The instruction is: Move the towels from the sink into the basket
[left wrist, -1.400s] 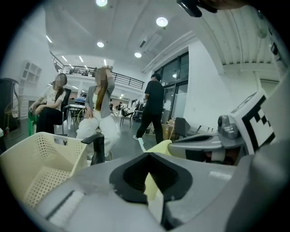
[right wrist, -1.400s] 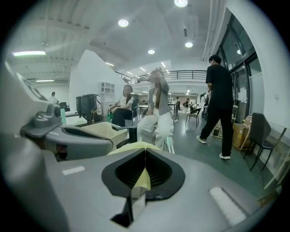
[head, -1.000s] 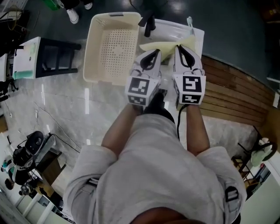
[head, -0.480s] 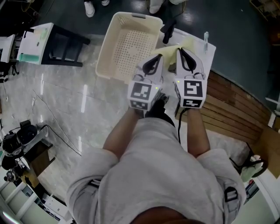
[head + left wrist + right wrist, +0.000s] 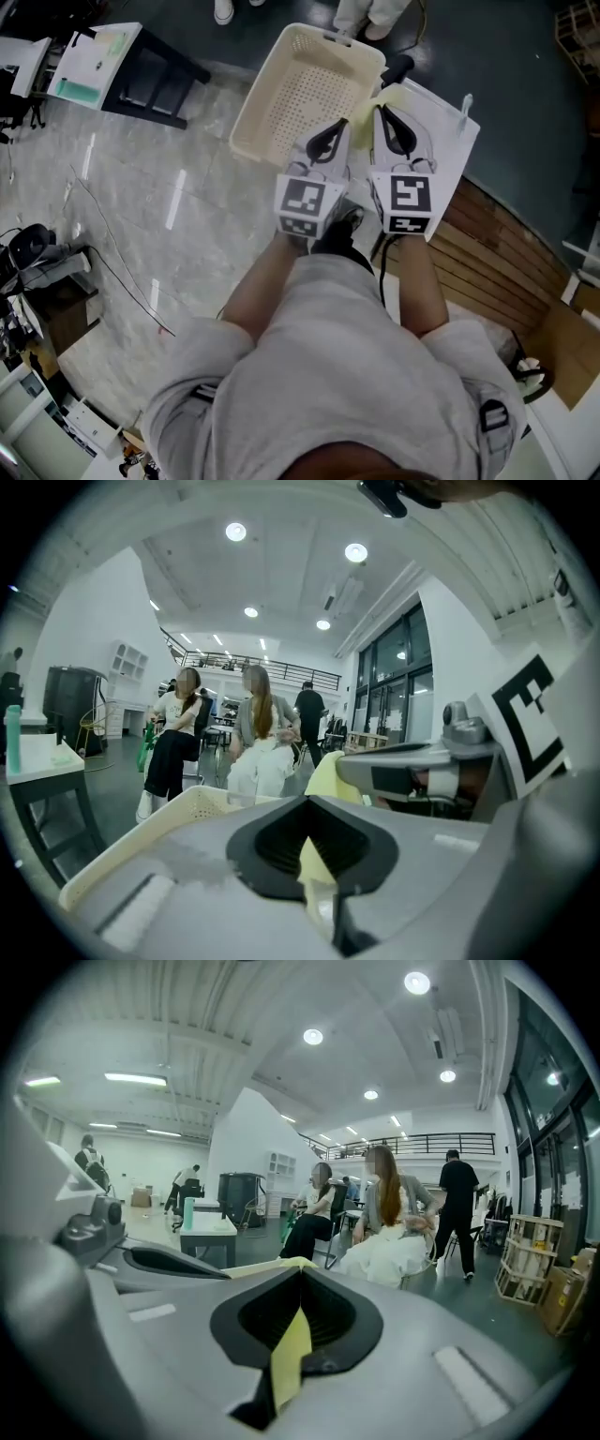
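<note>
A pale yellow towel [image 5: 386,96] hangs between both grippers above the white sink [image 5: 448,141], close to the cream perforated basket [image 5: 309,89]. My left gripper [image 5: 337,127] is shut on the towel, and a yellow strip [image 5: 317,860] is pinched between its jaws. My right gripper [image 5: 384,114] is shut on the same towel; its yellow edge [image 5: 291,1354] runs down through the closed jaws. The two grippers are held side by side, almost touching. The basket rim [image 5: 159,832] lies just below the left gripper. Most of the towel is hidden behind the grippers.
A black faucet [image 5: 397,67] stands at the sink's back edge. A white-topped black table [image 5: 103,52] is at far left, and wooden slats [image 5: 511,253] lie at right. Cables cross the marble floor [image 5: 122,272]. People sit beyond the basket [image 5: 384,1213].
The view has swung, so the basket and sink now sit higher and further right. The grippers stay together on the towel; less of it shows over the sink.
</note>
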A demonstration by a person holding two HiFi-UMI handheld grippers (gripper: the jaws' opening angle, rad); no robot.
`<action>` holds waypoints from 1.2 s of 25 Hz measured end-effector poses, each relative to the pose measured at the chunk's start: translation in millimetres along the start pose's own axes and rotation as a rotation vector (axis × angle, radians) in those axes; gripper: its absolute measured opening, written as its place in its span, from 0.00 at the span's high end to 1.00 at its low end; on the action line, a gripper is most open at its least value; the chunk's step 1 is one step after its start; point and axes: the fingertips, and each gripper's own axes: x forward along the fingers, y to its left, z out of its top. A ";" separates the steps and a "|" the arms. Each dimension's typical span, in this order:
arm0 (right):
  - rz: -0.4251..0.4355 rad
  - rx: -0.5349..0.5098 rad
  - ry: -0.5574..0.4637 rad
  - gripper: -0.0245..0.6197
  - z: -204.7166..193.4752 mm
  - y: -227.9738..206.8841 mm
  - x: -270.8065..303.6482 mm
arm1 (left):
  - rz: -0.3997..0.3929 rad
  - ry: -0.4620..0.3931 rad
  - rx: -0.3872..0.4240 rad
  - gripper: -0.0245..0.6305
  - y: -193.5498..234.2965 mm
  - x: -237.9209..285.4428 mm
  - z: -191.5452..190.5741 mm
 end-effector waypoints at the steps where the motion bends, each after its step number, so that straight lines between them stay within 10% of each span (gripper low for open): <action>1: 0.010 -0.005 -0.003 0.95 2.4 5.1 3.4 | 0.010 -0.003 -0.004 0.94 5.4 -2.6 0.2; 30: 0.166 -0.052 -0.005 0.95 26.4 99.5 64.2 | 0.162 -0.025 -0.061 0.94 97.7 -55.6 -3.2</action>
